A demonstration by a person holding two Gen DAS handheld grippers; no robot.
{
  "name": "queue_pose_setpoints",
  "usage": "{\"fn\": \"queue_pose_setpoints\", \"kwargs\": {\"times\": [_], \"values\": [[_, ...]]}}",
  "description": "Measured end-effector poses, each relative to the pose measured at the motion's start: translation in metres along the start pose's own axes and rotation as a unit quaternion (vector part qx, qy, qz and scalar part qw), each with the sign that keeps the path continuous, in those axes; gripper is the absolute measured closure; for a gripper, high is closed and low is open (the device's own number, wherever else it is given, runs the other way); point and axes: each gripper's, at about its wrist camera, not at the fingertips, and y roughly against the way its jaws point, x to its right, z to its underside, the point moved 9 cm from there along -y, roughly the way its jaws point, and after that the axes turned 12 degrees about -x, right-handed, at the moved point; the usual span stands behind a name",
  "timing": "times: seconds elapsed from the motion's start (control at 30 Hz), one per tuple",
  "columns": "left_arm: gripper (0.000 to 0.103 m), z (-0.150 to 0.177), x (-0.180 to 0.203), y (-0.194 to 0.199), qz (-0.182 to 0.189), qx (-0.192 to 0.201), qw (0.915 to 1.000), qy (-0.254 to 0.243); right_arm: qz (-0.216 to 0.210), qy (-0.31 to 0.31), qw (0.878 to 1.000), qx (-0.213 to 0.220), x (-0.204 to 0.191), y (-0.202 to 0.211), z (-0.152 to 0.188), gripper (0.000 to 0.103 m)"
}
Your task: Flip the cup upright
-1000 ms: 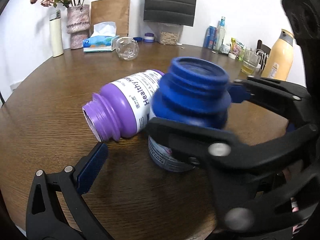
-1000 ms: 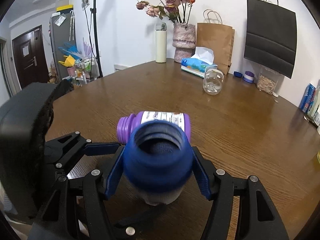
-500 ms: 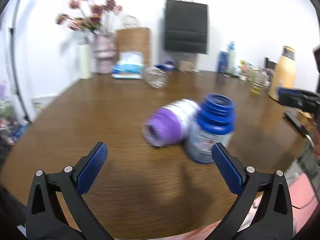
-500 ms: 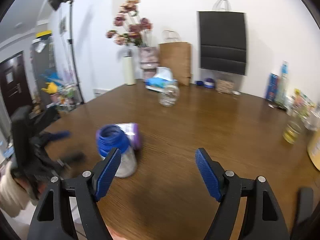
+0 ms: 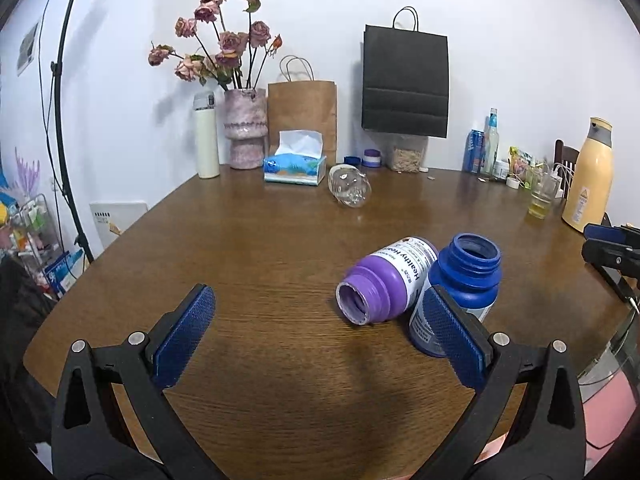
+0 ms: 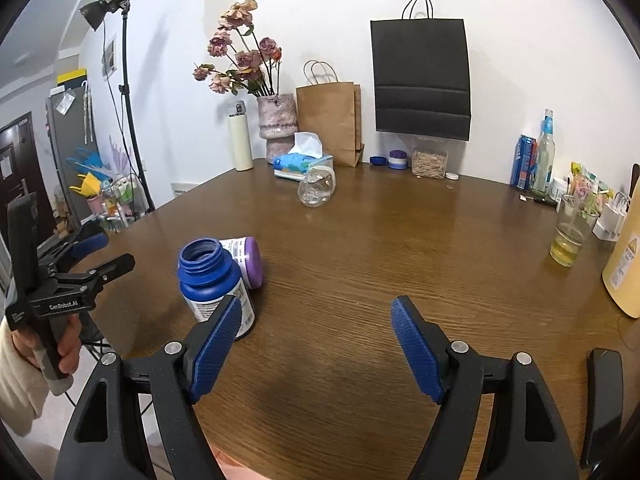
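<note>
Right wrist: brown wooden table (image 6: pixel 360 248) against white wall (image 6: pixel 520 40)

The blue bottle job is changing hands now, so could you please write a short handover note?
Left gripper: jaws open, empty.
Right gripper: jaws open, empty.
Blue bottle stands upright, mouth up, touching the purple bottle.
Purple bottle lies on its side on the table, mouth toward the left gripper.
Done: blue bottle upright.
Left: probably the purple one; a clear jar also lies tipped farther back.

purple bottle (image 5: pixel 394 278): "healthy hea…" | left tool (image 6: pixel 64 276): "genrobot.ai"
</note>
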Motion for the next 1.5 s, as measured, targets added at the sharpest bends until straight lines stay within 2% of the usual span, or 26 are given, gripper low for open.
{"fn": "queue_pose_setpoints", "kwargs": {"times": [0.13,0.27,0.4,0.53,0.6,0.63,0.7,0.83,1.5], "values": [[0.0,-0.004,-0.009,0.024,-0.026,0.036,0.9983,0.037,0.017,-0.011,1.0,0.02,-0.003,0.009,0.004,0.021],[0.0,0.009,-0.003,0.062,-0.032,0.071,0.9959,0.047,0.033,0.003,0.998,0.054,-0.021,0.029,0.018,0.021],[0.0,0.038,0.004,0.108,-0.071,0.124,0.9891,0.037,0.021,0.011,0.997,0.077,-0.043,0.046,0.042,0.021],[0.0,0.08,0.016,0.141,-0.055,0.121,0.9904,0.035,0.019,0.002,0.995,0.096,-0.065,0.069,0.078,0.021],[0.0,0.089,0.016,0.156,-0.087,0.136,0.9864,0.028,0.006,0.004,0.995,0.102,-0.079,0.083,0.096,0.021],[0.0,0.088,0.011,0.159,-0.098,0.141,0.9845,0.038,0.001,0.007,0.995,0.102,-0.083,0.086,0.1,0.02],[0.0,0.086,0.009,0.159,-0.088,0.141,0.9849,0.048,0.0,0.021,0.995,0.098,-0.09,0.087,0.105,0.017],[0.0,0.085,0.015,0.152,-0.068,0.13,0.9886,0.032,0.002,0.014,0.996,0.09,-0.09,0.081,0.106,0.017],[0.0,0.089,0.014,0.157,-0.066,0.138,0.9879,0.029,0.006,0.016,0.995,0.098,-0.092,0.084,0.108,0.017]]}}
